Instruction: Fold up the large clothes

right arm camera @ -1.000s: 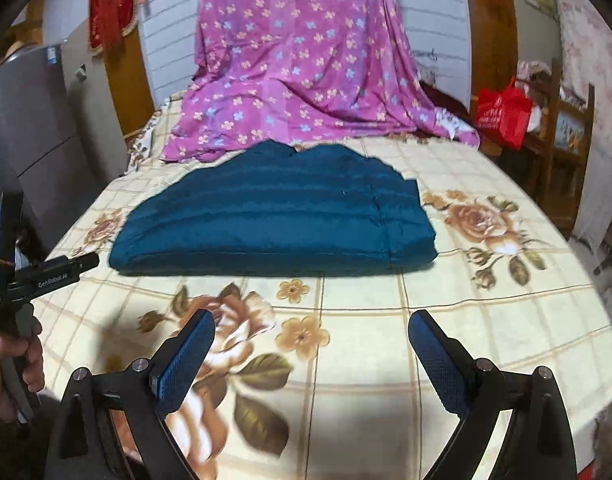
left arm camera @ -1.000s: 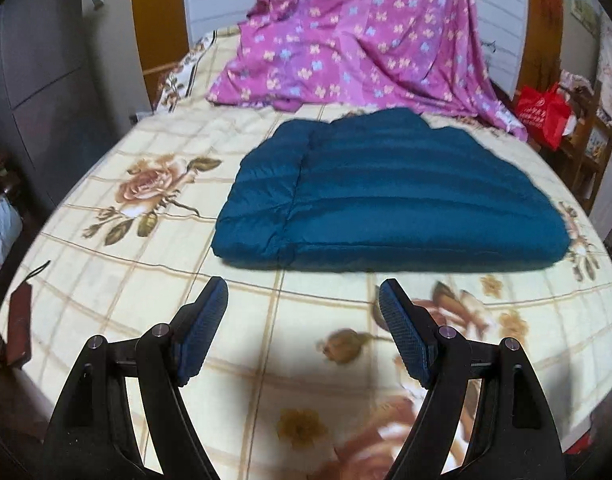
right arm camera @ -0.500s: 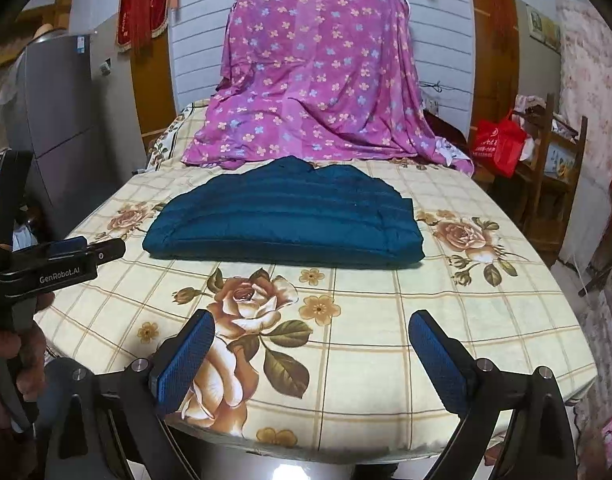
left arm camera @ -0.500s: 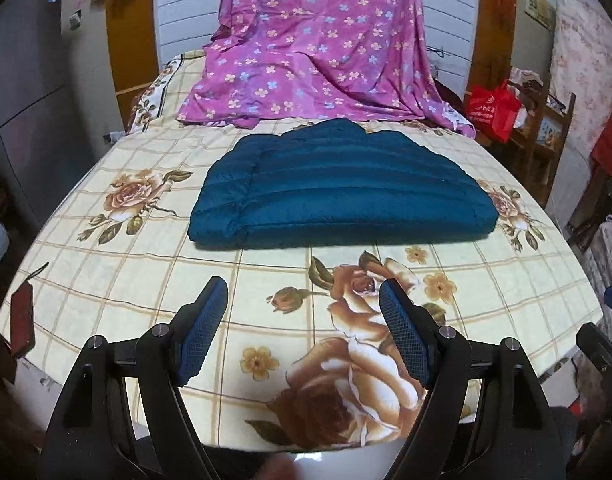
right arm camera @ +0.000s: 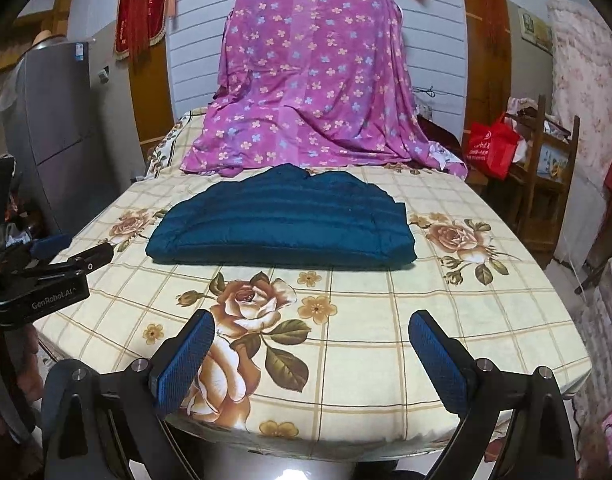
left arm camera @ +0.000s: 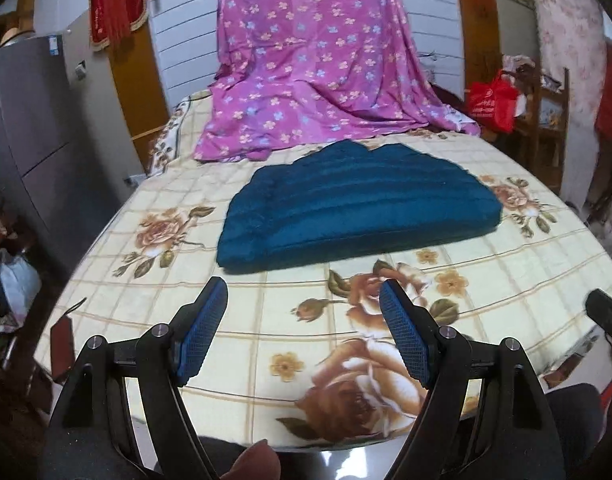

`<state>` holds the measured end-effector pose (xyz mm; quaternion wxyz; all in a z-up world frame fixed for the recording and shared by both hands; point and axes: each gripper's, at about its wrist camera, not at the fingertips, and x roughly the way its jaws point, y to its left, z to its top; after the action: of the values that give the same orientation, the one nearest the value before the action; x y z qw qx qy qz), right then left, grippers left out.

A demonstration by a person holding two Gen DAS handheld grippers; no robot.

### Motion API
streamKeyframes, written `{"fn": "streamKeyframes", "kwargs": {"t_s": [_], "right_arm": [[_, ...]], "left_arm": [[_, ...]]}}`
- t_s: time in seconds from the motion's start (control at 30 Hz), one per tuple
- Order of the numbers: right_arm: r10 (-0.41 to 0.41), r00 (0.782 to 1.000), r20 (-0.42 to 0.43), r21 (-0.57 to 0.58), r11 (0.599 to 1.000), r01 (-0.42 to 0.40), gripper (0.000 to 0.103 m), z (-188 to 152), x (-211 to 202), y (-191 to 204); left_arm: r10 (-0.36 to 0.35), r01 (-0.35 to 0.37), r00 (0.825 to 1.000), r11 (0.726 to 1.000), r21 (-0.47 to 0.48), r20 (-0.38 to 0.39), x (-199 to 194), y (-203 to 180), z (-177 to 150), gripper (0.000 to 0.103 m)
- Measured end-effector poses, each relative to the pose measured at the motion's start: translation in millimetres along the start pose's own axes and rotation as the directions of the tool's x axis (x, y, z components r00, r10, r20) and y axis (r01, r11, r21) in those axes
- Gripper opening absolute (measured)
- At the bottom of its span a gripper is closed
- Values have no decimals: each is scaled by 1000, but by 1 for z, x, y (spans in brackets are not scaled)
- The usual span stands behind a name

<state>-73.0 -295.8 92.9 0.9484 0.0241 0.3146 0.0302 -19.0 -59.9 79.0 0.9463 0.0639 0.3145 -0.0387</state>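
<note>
Through my left wrist camera, my left gripper [left arm camera: 303,312] hangs with fingers apart and empty, the folded blue jacket [left arm camera: 358,208] at twelve o'clock on the floral tablecloth [left arm camera: 506,280]. Its puffy layers could spring open if left unpressed. Through my right wrist camera, my right gripper [right arm camera: 312,346] is also spread and empty, jacket [right arm camera: 283,222] at twelve o'clock; catching the cloth could drag the bundle.

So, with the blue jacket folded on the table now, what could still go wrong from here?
The puffy folded jacket may spring open again, since neither the left tongs nor the right tongs hold it; both are open and apart from it. Its far edge lies close to the purple sheet, so a further fold could catch that cloth.
</note>
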Motion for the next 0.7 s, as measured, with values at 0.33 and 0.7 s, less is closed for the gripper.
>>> {"fn": "streamKeyframes", "kwargs": {"t_s": [0.33, 0.7], "right_arm": [[2, 1000, 7, 1, 1000, -2, 97, 1, 0, -1], [19, 1000, -5, -3, 1000, -19, 97, 4, 12, -2]], "left_arm": [[-120, 119, 992, 991, -54, -28, 3, 4, 4, 79], [-132, 126, 989, 988, -94, -60, 17, 6, 2, 79]]}}
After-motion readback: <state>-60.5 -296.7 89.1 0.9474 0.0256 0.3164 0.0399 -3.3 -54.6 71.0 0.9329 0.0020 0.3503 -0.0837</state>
